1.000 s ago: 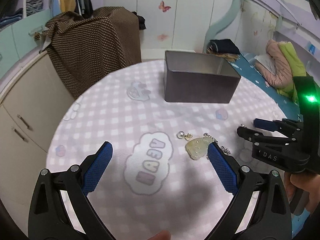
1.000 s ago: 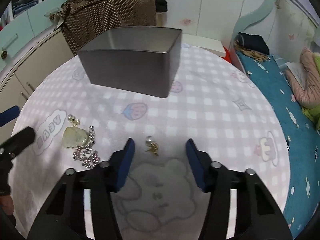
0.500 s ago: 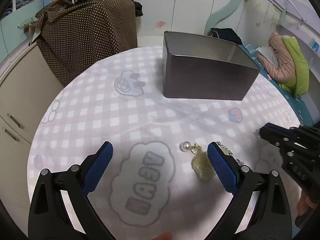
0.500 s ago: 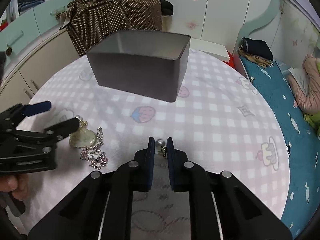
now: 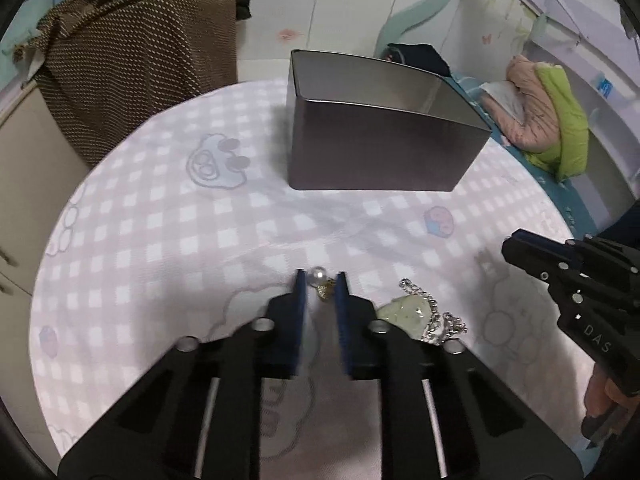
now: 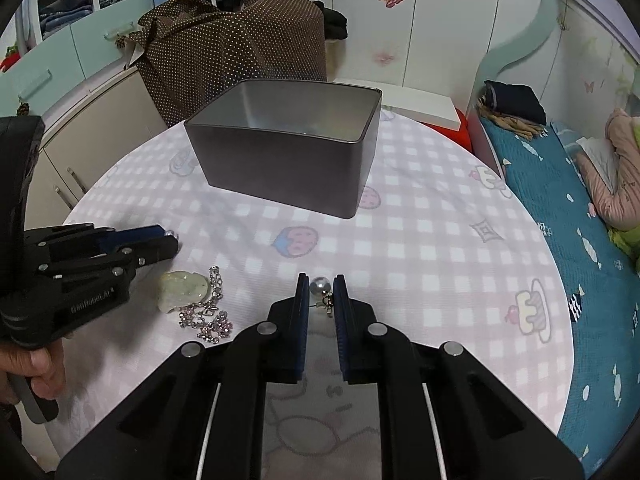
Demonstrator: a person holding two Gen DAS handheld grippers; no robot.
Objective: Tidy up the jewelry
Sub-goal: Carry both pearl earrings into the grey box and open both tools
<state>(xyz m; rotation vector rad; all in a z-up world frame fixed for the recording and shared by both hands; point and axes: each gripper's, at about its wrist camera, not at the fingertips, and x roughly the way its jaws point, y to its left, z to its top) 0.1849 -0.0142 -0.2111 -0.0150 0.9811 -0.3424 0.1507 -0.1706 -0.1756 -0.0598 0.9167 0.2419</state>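
Note:
A pearl earring (image 5: 319,276) lies between the fingertips of my left gripper (image 5: 320,285), whose jaws are closed on it near the table's front. My right gripper (image 6: 320,289) is shut on a second pearl earring (image 6: 320,285) and also shows at the right of the left wrist view (image 5: 520,246). A pale green pendant (image 5: 406,314) with a silver chain (image 5: 444,320) lies just right of the left gripper; both show in the right wrist view, the pendant (image 6: 182,290) and the chain (image 6: 208,316). An open grey metal box (image 5: 376,144) stands behind, also in the right wrist view (image 6: 288,160).
The round table has a pink checked cloth (image 5: 160,220). A brown dotted cover (image 5: 132,68) drapes furniture behind the table. Cabinets (image 6: 100,128) stand to the left, and a bed with blue bedding (image 6: 560,184) is to the right.
My left gripper has gone from wide open to closed on the pearl earring by the pendant. My right gripper closed on the other earring half a second ago and stays shut on it.

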